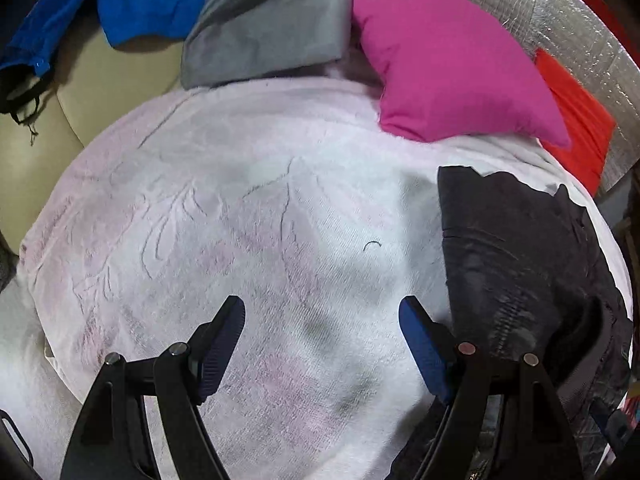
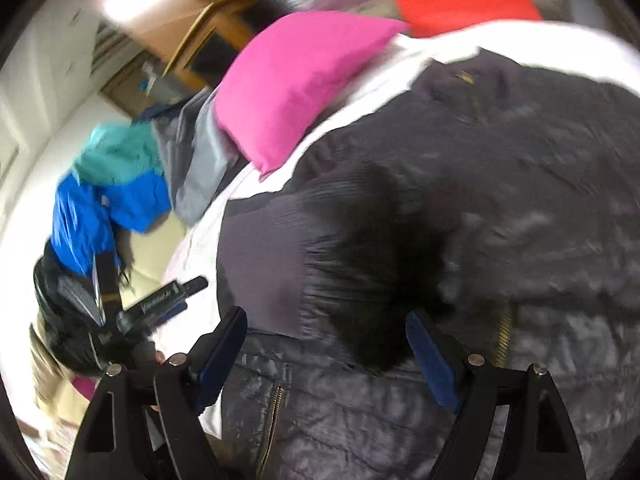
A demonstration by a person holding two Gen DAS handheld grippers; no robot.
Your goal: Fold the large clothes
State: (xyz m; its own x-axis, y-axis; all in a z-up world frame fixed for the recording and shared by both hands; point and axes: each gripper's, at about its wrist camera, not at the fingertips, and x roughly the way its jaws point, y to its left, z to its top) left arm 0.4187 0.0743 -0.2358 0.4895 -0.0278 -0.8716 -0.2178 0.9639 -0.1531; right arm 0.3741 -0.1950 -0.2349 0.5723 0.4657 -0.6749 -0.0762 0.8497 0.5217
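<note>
Nearest the lens in the right wrist view, the right gripper (image 2: 326, 342) stands with jaws spread wide, nothing between them, directly above the dark jacket (image 2: 460, 208). The jacket, a quilted garment with a zip and a ribbed panel, lies bunched on the pale blanket (image 2: 372, 84) and fills that view from 12 to 6 o'clock on the right. In the left wrist view the left gripper (image 1: 322, 322) is likewise wide open and empty, over bare blanket (image 1: 240, 208), with the jacket (image 1: 512, 264) at 3 to 4 o'clock.

Progress: judged early. The jacket appears rumpled, not laid flat, and no clean fold is evident; spreading and folding remain to be done.

Outward: a pink cushion (image 1: 448, 64) at 1 o'clock, a red cushion (image 1: 576, 116) beside it, a grey garment (image 1: 264, 36) at 12, and a blue garment (image 1: 136, 8) at 11.

Limits: the right view is motion-blurred; sleeves, collar and hem cannot be told apart, and the jacket's lower edge is cut off by the frame.
</note>
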